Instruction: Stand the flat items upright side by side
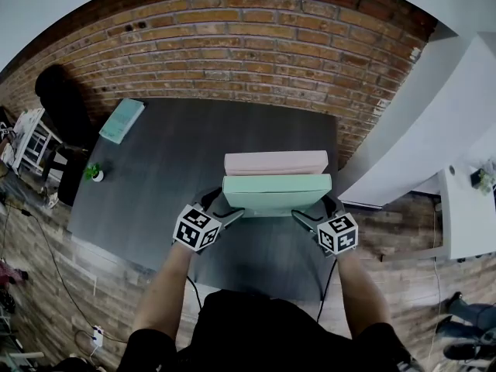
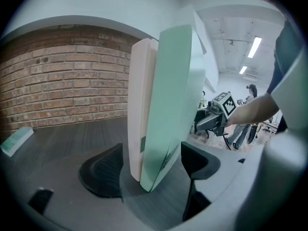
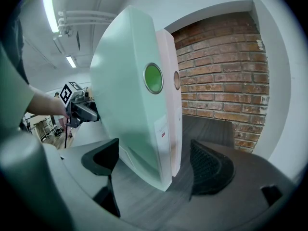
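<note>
Two flat boxes stand upright side by side on the dark table: a mint green box nearer me and a pink box behind it. My left gripper is at their left end, jaws open, and both boxes sit between its pads without touching them. My right gripper is at the right end, also open, straddling the green box and the pink box with gaps on both sides. A third teal box lies flat at the table's far left corner.
A small potted plant stands near the table's left edge. A brick wall runs behind the table. A white counter is to the right, and a dark chair back sits at the far left.
</note>
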`<action>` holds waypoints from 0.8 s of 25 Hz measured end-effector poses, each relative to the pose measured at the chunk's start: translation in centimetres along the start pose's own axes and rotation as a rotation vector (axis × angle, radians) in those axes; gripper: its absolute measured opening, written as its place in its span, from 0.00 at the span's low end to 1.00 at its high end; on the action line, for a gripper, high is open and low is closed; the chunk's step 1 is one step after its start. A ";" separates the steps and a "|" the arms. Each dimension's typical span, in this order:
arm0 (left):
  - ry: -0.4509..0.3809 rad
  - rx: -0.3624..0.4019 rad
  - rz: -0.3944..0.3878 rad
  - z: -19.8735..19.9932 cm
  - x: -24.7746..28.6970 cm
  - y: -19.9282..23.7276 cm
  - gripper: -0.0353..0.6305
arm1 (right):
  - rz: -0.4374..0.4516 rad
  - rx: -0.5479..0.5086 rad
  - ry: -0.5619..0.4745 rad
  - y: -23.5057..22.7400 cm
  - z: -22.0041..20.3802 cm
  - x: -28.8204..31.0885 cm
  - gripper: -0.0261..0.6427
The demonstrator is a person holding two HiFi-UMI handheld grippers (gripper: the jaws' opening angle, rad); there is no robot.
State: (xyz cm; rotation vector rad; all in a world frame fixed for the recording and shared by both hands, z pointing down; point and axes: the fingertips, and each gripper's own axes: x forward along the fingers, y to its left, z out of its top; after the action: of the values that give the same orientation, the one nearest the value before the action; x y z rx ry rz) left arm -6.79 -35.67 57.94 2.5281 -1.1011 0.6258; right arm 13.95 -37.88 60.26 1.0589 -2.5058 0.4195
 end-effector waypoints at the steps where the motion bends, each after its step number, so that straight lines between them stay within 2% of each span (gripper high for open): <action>1: 0.000 0.001 0.000 0.0 0.0 0.0 0.65 | 0.000 0.001 0.000 0.0 0.0 0.0 0.75; 10: -0.008 -0.001 0.020 0.2 -0.6 0.0 0.65 | 0.000 0.003 -0.010 -0.2 0.2 -0.6 0.75; 16: -0.065 -0.014 0.090 1.2 -2.8 -0.4 0.65 | 0.002 0.045 -0.052 -0.1 0.5 -2.2 0.75; 20: -0.118 -0.038 0.151 2.0 -4.9 -0.4 0.60 | -0.005 0.065 -0.086 0.0 1.3 -3.5 0.75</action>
State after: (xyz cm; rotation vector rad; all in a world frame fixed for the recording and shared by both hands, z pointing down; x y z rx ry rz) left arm -8.97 -33.31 53.73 2.4929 -1.3420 0.4932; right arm 15.86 -36.23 57.46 1.1302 -2.5803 0.4662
